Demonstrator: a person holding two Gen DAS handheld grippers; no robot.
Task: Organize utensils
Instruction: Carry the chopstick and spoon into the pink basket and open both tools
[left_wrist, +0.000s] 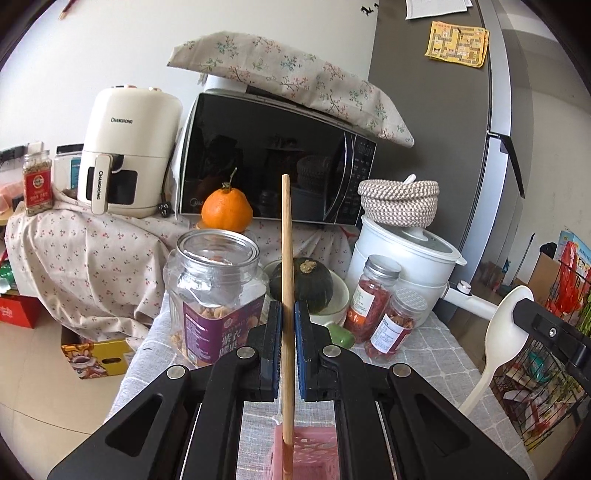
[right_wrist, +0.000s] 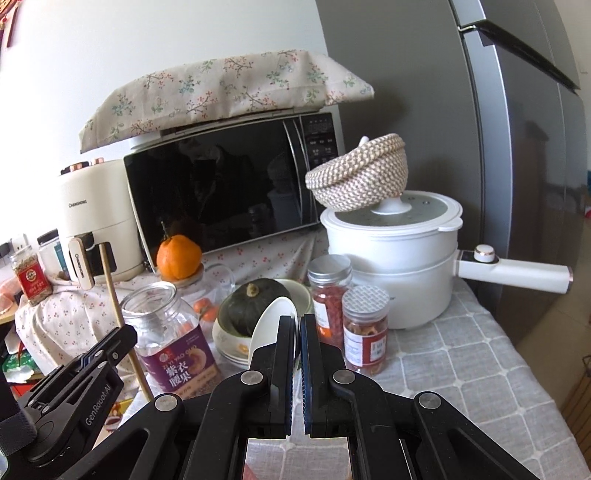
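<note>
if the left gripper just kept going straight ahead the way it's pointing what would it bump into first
Probably the dark green squash in its bowl, straight beyond the left gripper, which is shut on a wooden chopstick. The big clear jar sits just left; depth is uncertain.

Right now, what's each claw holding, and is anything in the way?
Left gripper shut on wooden chopstick. Right gripper shut on white spoon. Pink basket below chopstick. Jars, squash crowd table ahead.

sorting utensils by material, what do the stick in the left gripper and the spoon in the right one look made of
The stick: probably bamboo or pale wood, going by its matte tan surface and plain round shaft with no coating visible. The spoon: smooth, off-white and evenly coloured with a soft sheen; likely plastic or melamine, though glazed ceramic cannot be ruled out.
</note>
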